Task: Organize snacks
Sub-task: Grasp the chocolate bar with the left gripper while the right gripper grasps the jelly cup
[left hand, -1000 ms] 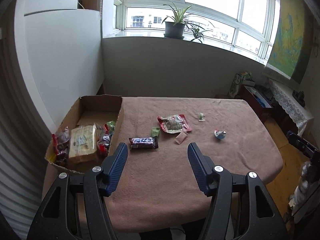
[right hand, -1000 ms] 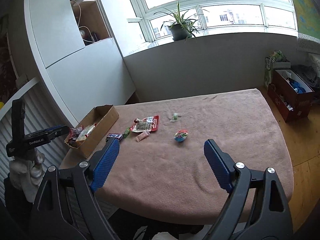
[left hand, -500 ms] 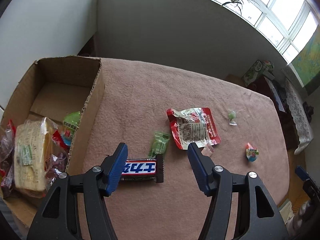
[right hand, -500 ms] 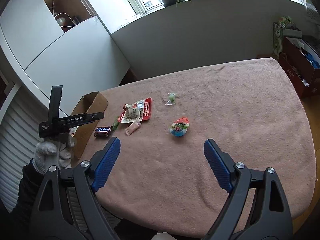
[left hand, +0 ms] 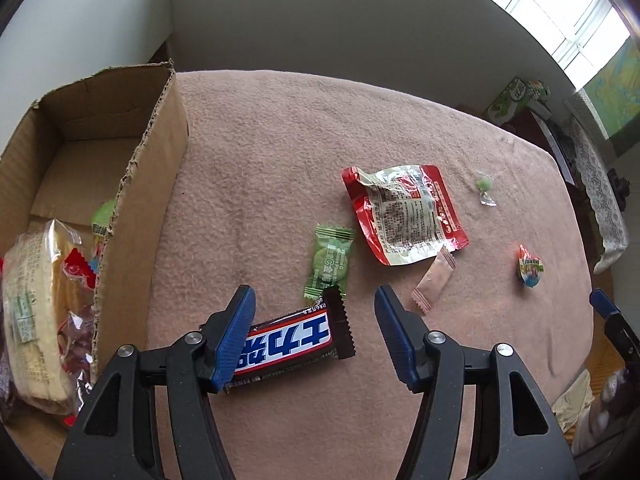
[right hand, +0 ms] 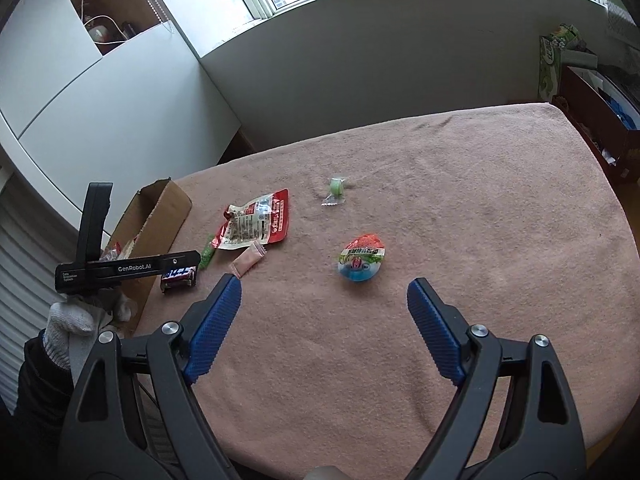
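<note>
Left gripper (left hand: 312,304) points steeply down at the table (left hand: 260,140), jaws apart and holding nothing. The chocolate bar (left hand: 288,340) lies flat between them; its left end runs under the left pad, and whether the pad touches it cannot be told from this angle. A green candy (left hand: 330,260) sits just beyond the bar, a red pouch (left hand: 404,216) and pink sachet (left hand: 434,280) further right. The cardboard box (left hand: 140,208) stands at the table's left edge, with a bread pack (left hand: 36,312) and other wrapped snacks inside.

Right gripper (right hand: 324,292) is over the near part of the table, jaws wide, empty. The egg-shaped snack (right hand: 362,258) lies just ahead of them, apart from both pads. A small green twist candy (right hand: 336,188) lies further back.
</note>
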